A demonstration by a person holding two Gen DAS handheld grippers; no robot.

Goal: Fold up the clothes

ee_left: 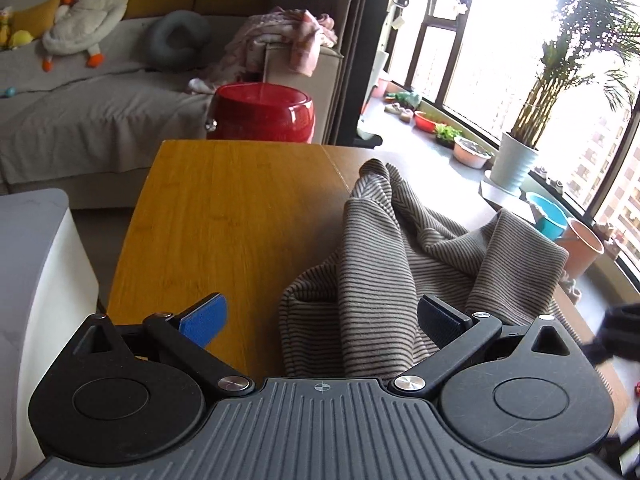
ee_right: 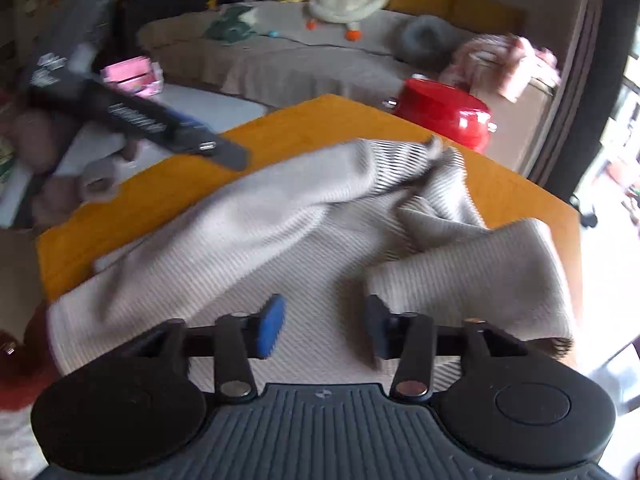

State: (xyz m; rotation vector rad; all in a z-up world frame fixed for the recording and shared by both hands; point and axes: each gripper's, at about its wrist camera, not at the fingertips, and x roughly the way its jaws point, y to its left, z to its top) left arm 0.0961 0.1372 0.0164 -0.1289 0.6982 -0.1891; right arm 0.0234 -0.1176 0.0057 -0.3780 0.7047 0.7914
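Observation:
A brown-and-grey striped garment (ee_left: 400, 264) lies crumpled on the right half of the wooden table (ee_left: 232, 208). My left gripper (ee_left: 322, 320) hovers above its near edge with its jaws wide apart. The blue-padded left finger (ee_left: 204, 320) is over bare wood and the dark right finger (ee_left: 440, 320) is over the cloth. In the right wrist view the same garment (ee_right: 280, 224) spreads across the table (ee_right: 304, 120), blurred by motion. My right gripper (ee_right: 325, 326) hangs over its near part, jaws apart, nothing pressed between the pads. The left gripper (ee_right: 228, 156) reaches in from the upper left.
A red stool (ee_left: 260, 112) stands beyond the table's far edge, in front of a sofa (ee_left: 80, 112) with a plush goose (ee_left: 88, 12). A white cabinet (ee_left: 36, 280) is at the left. Plant pots (ee_left: 516, 160) line the window sill at the right.

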